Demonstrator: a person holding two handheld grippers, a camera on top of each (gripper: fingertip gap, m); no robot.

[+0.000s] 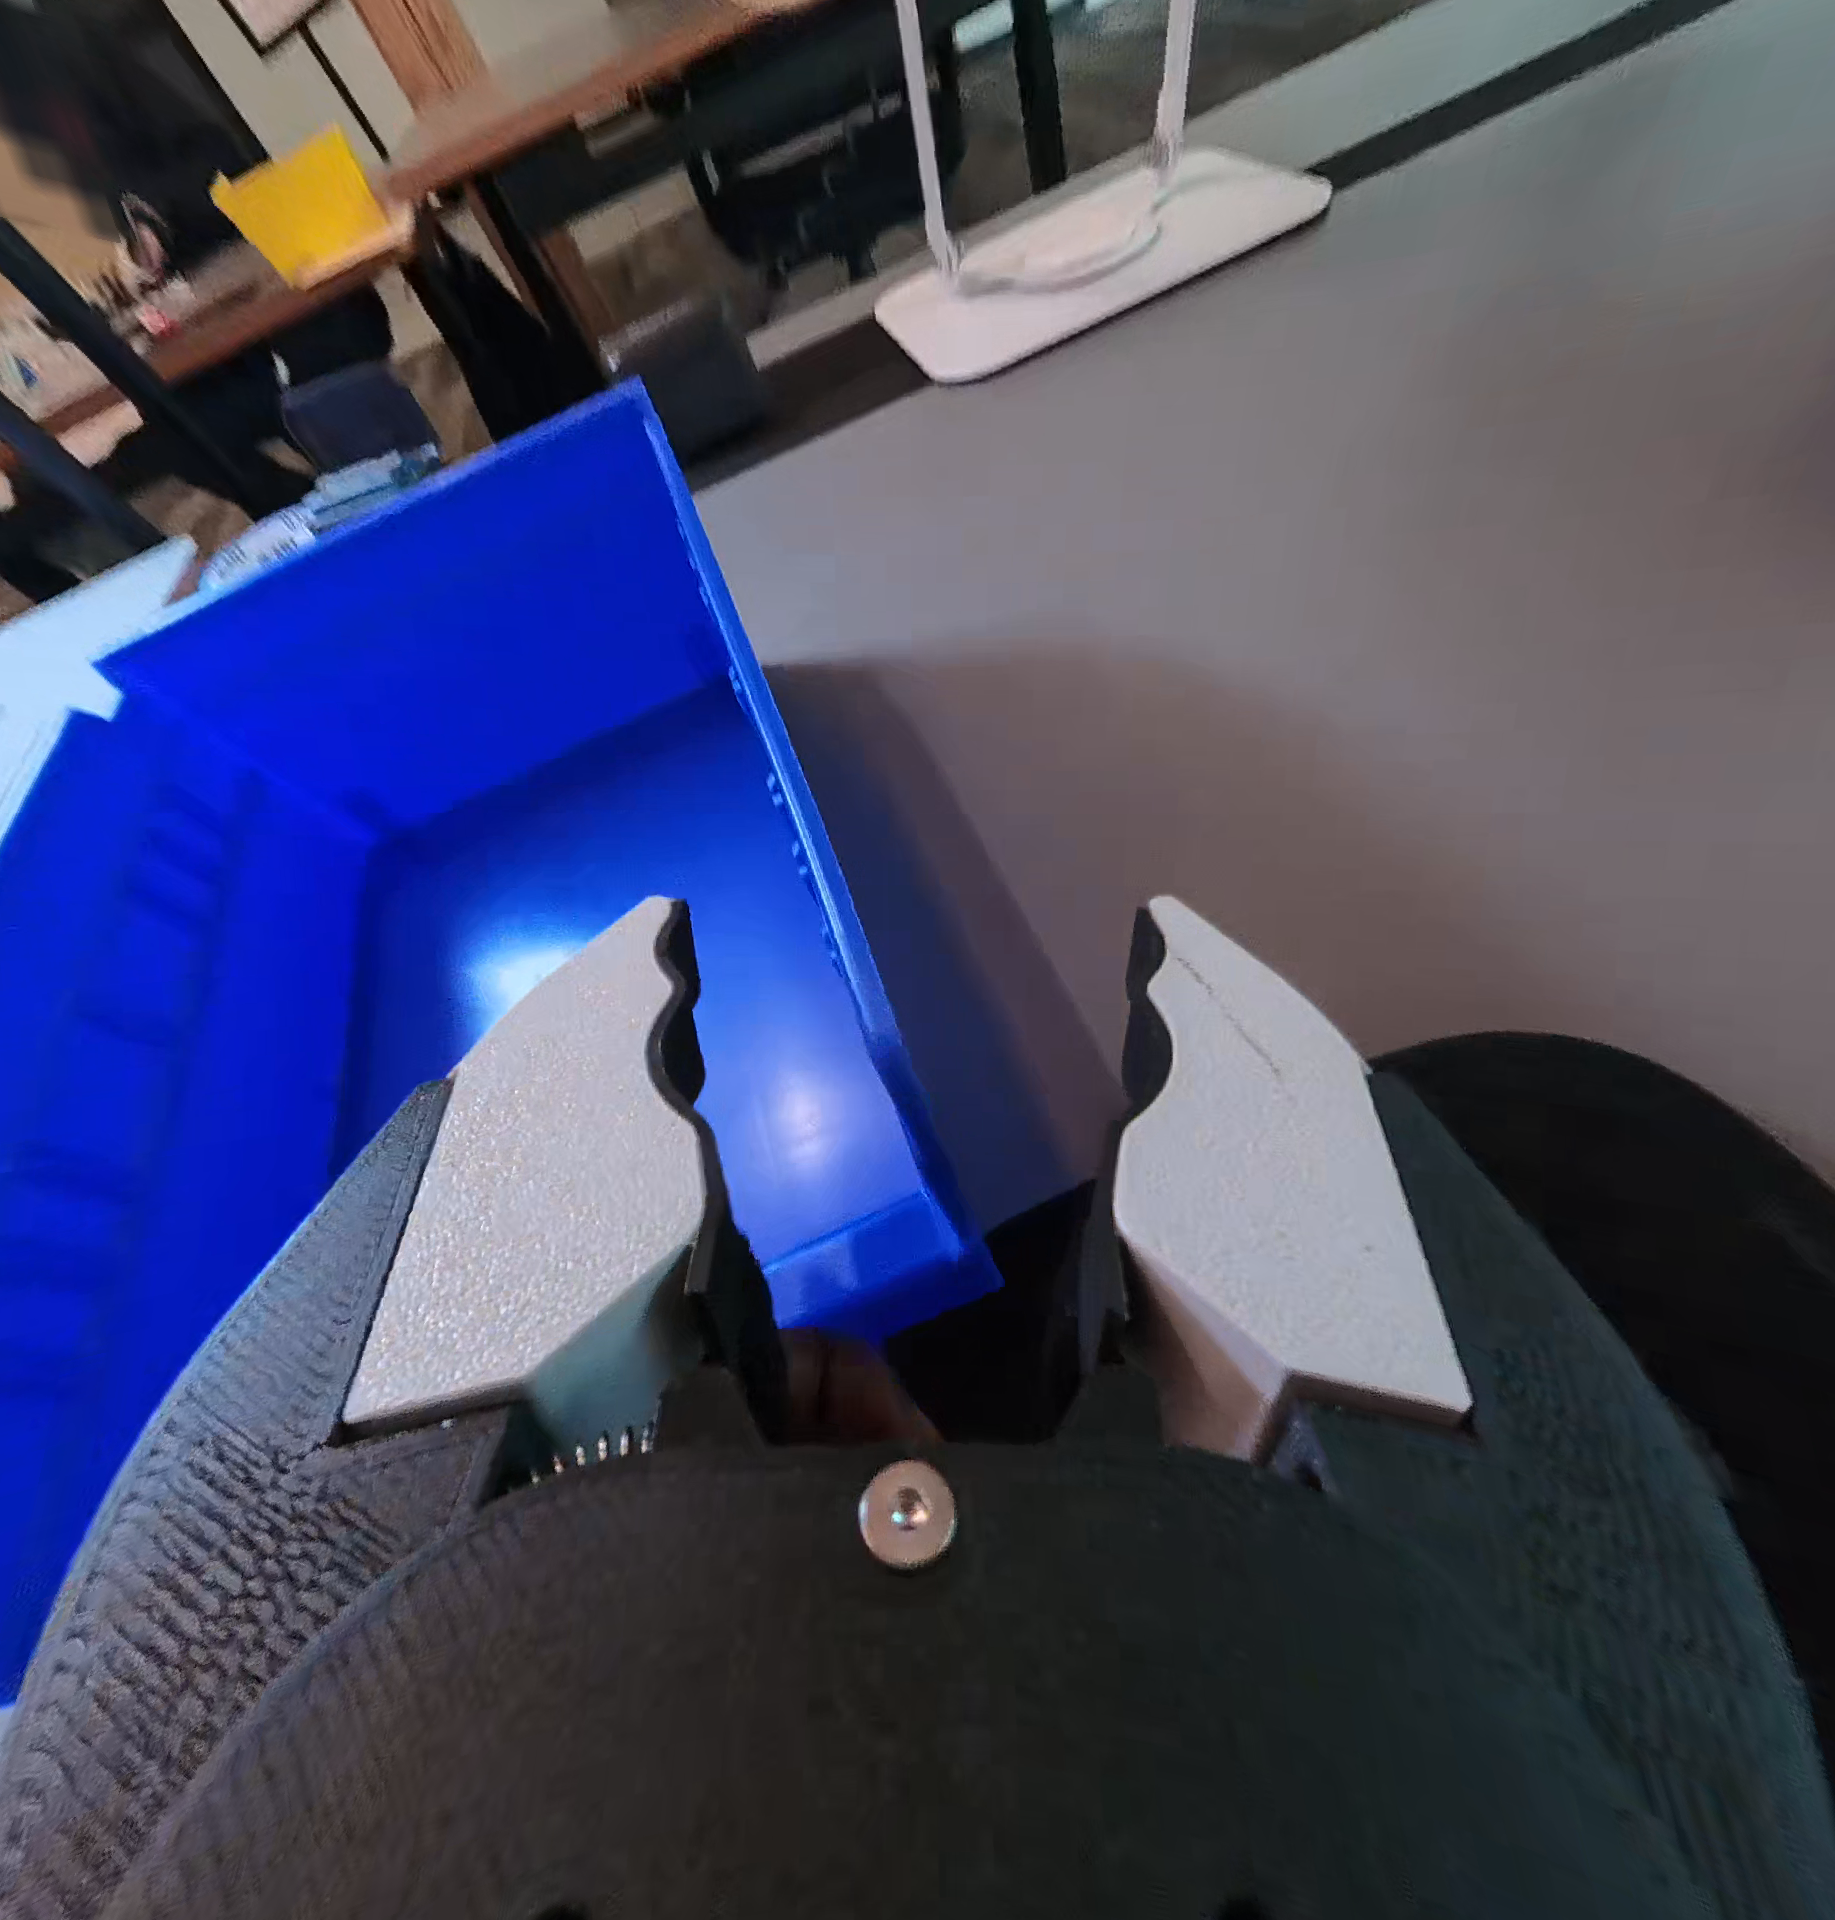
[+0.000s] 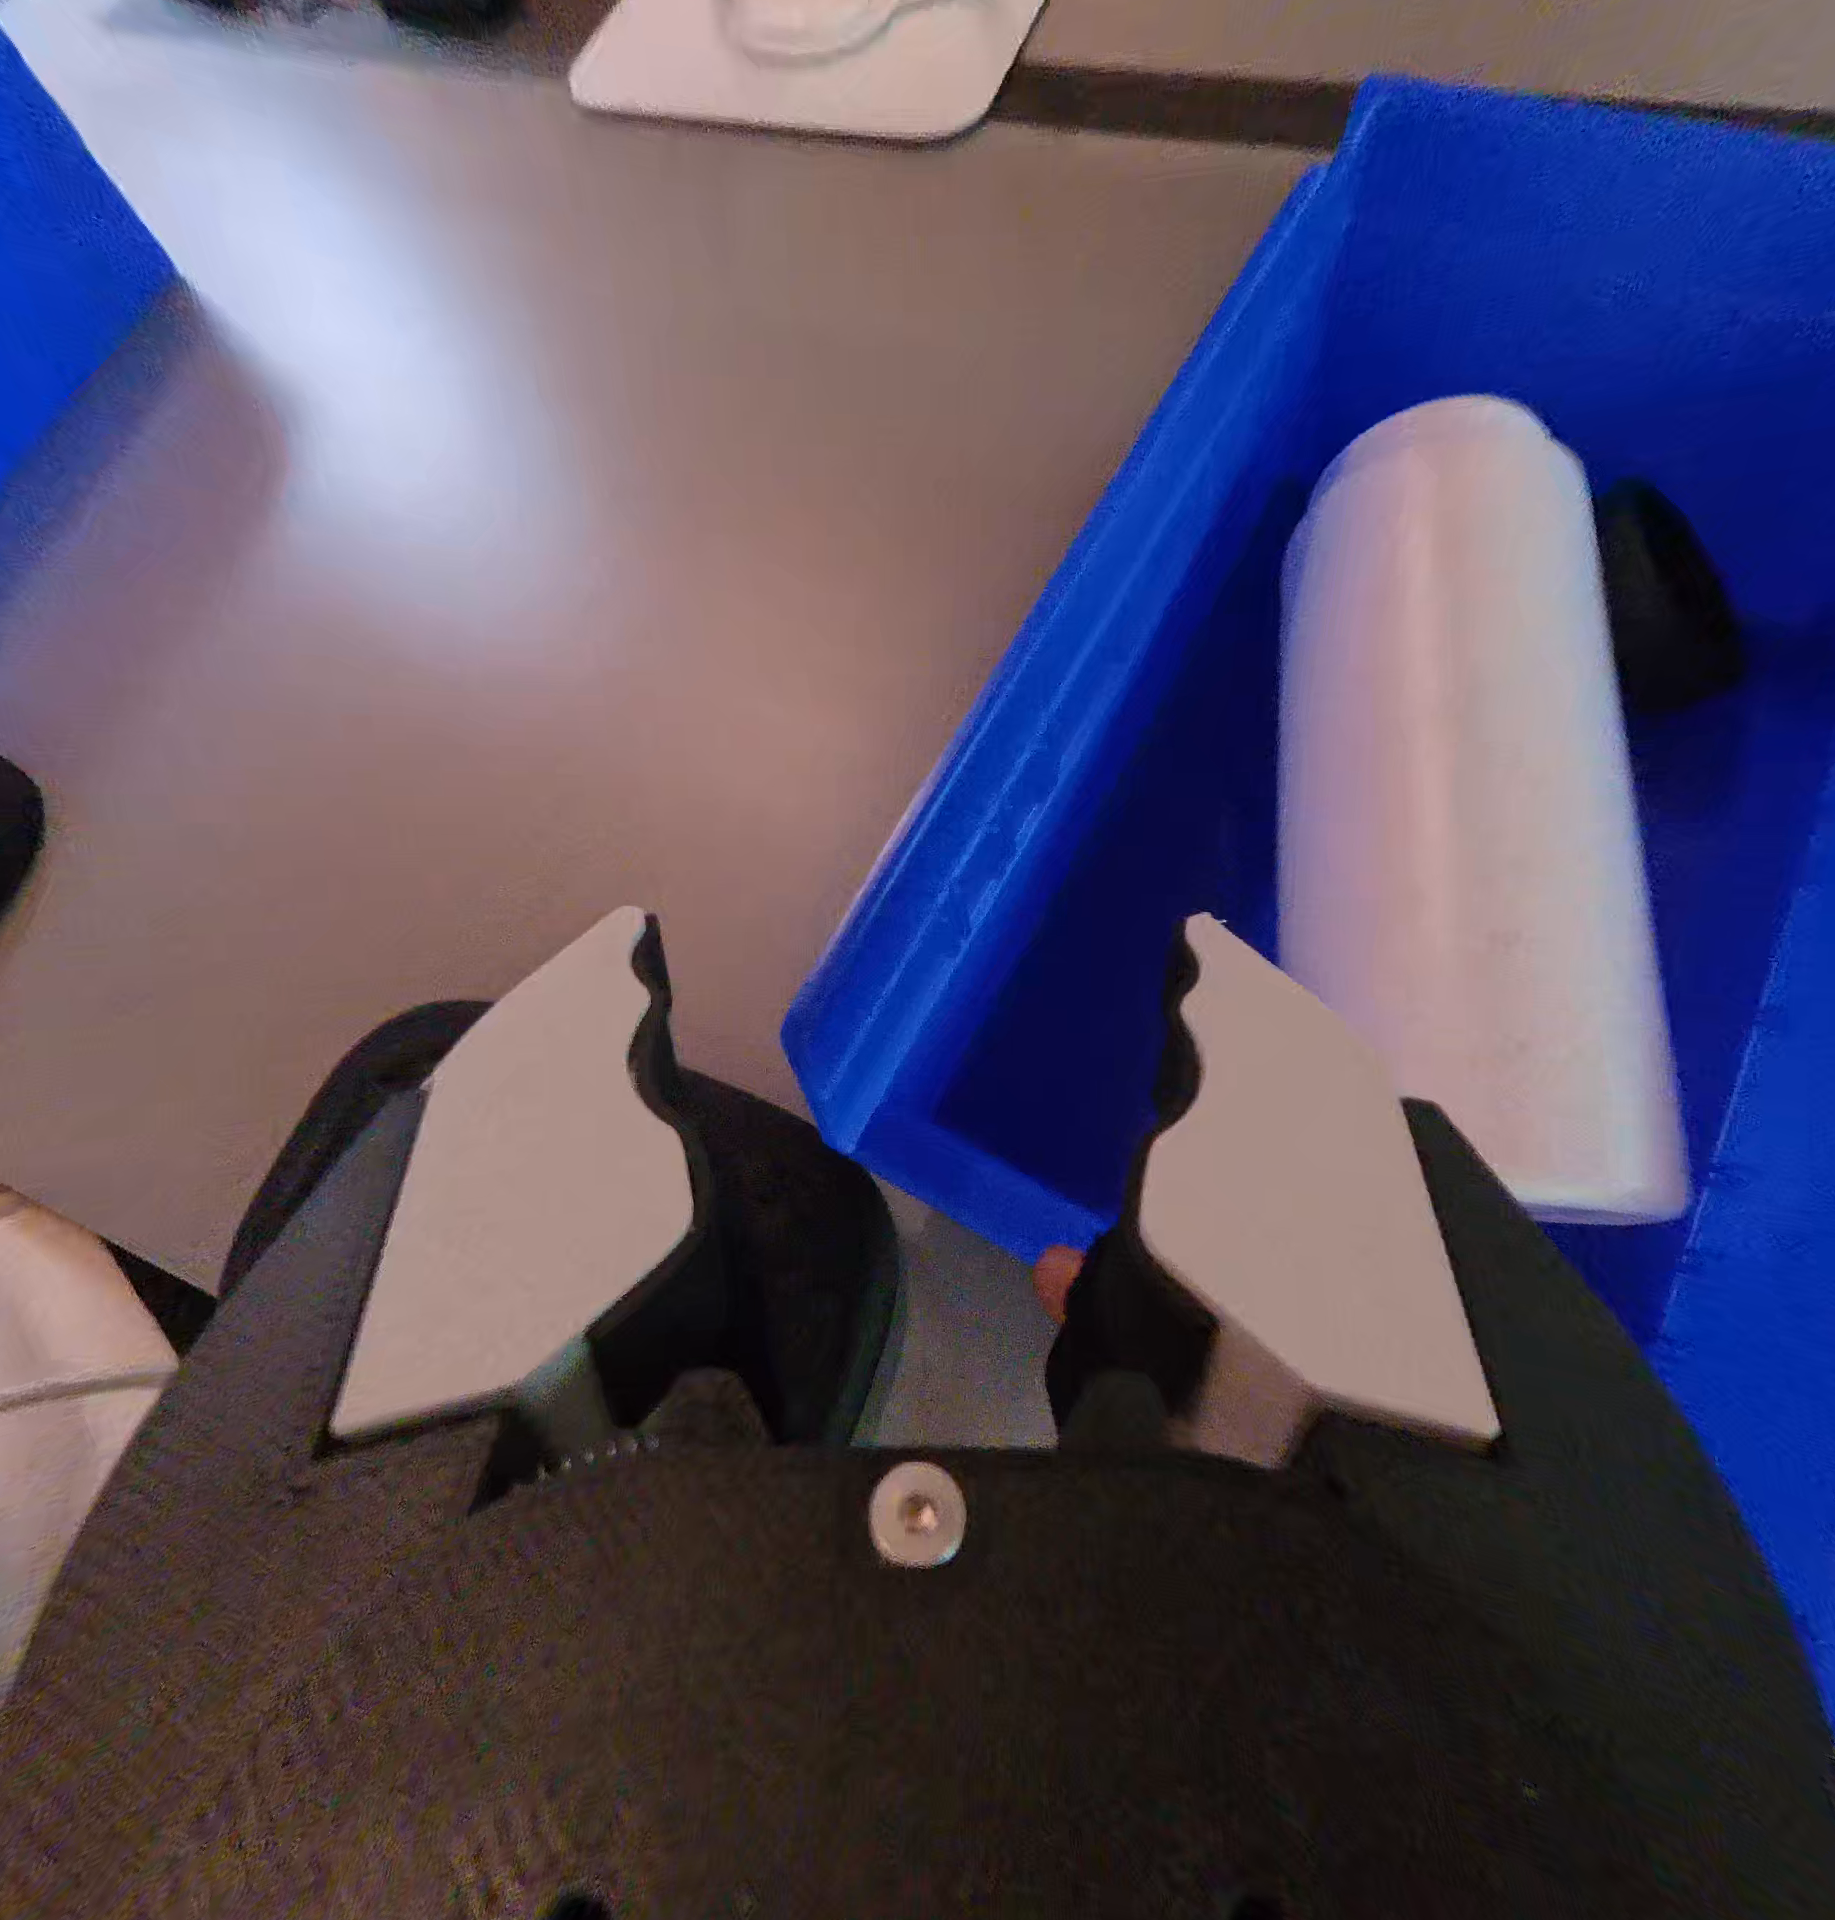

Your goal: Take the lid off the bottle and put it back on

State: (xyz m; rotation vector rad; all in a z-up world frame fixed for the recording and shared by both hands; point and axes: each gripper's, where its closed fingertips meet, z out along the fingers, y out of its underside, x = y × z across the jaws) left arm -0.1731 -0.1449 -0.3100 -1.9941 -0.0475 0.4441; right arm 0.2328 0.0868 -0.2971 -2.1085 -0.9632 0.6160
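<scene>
Office: wooden desks [image 1: 539, 135], swivel chair [image 1: 819, 177]

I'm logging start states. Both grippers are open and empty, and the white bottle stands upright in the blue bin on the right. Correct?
Not quite: the white bottle lies on its side in the blue bin, as the right wrist view shows. The left gripper and right gripper are indeed open and empty.

no legible writing on anything
</scene>
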